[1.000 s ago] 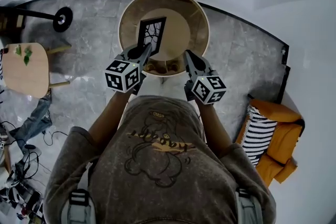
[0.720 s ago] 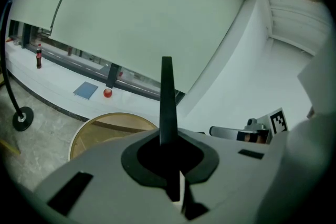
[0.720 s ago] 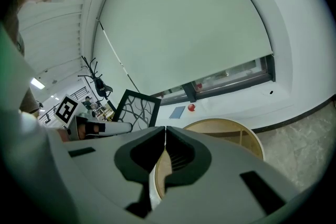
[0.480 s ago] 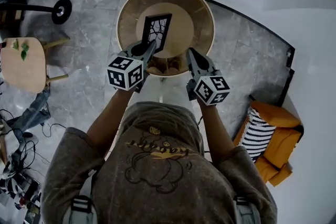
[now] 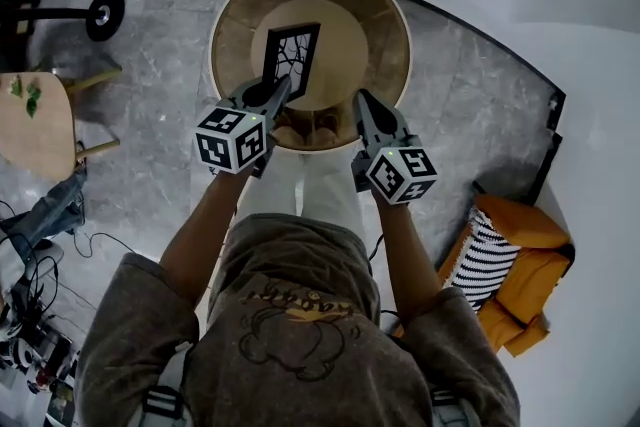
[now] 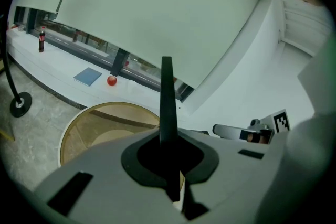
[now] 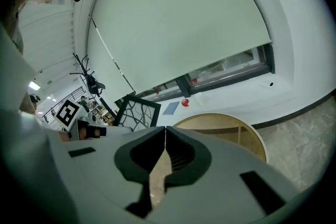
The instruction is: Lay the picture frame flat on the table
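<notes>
A black picture frame (image 5: 292, 57) with a branch-pattern front stands nearly upright over the round wooden table (image 5: 392, 20). My left gripper (image 5: 281, 91) is shut on its lower near edge. In the left gripper view the frame (image 6: 166, 94) shows edge-on as a thin dark bar clamped between the jaws (image 6: 168, 136), with the table (image 6: 100, 123) below. My right gripper (image 5: 358, 99) hovers at the table's near rim, to the right of the frame and apart from it. Its jaws (image 7: 165, 131) are shut with nothing in them. From there the frame (image 7: 137, 114) appears to the left.
An orange armchair (image 5: 525, 280) with a striped cushion sits at the right. A small wooden side table (image 5: 35, 130), a black stand base (image 5: 100, 13) and floor cables (image 5: 30, 315) lie at the left. A red ball (image 6: 111, 80), blue pad (image 6: 87, 76) and bottle (image 6: 41, 39) rest on the white ledge.
Both grippers have come lower toward the table, the left one bringing the frame down with it. The frame stays upright in the same grip.
</notes>
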Action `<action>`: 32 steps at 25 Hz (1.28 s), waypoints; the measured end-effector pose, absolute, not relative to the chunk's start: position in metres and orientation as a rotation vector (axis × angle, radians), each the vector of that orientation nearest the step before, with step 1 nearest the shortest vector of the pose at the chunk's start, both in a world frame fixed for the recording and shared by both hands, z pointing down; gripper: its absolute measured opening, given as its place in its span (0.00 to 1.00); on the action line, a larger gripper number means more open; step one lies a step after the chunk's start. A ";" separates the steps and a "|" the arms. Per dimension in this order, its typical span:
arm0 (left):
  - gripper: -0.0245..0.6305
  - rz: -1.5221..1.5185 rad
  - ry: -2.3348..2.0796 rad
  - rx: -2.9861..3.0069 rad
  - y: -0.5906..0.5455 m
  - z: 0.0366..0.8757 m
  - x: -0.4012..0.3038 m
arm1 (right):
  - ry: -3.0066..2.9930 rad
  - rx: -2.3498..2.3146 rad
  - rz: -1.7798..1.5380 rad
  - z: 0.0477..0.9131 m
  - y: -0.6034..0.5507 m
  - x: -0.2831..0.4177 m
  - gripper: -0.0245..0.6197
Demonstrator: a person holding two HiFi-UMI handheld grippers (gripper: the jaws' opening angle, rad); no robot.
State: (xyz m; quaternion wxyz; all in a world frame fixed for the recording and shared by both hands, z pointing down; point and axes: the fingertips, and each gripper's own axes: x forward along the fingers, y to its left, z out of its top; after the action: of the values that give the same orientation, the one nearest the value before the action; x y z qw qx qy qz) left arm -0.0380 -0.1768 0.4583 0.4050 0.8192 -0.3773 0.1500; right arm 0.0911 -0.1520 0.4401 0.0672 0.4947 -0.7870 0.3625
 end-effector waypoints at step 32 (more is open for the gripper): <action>0.08 0.475 -0.852 1.964 -0.205 0.644 -0.013 | -2.256 1.497 1.185 0.592 -0.178 0.100 0.07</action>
State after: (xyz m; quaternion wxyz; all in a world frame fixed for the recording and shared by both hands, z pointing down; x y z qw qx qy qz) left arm -0.0129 -0.2047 0.6440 0.4567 0.7969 -0.3456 0.1925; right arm 0.1002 -0.1779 0.5924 0.0927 0.5043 -0.7600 0.3993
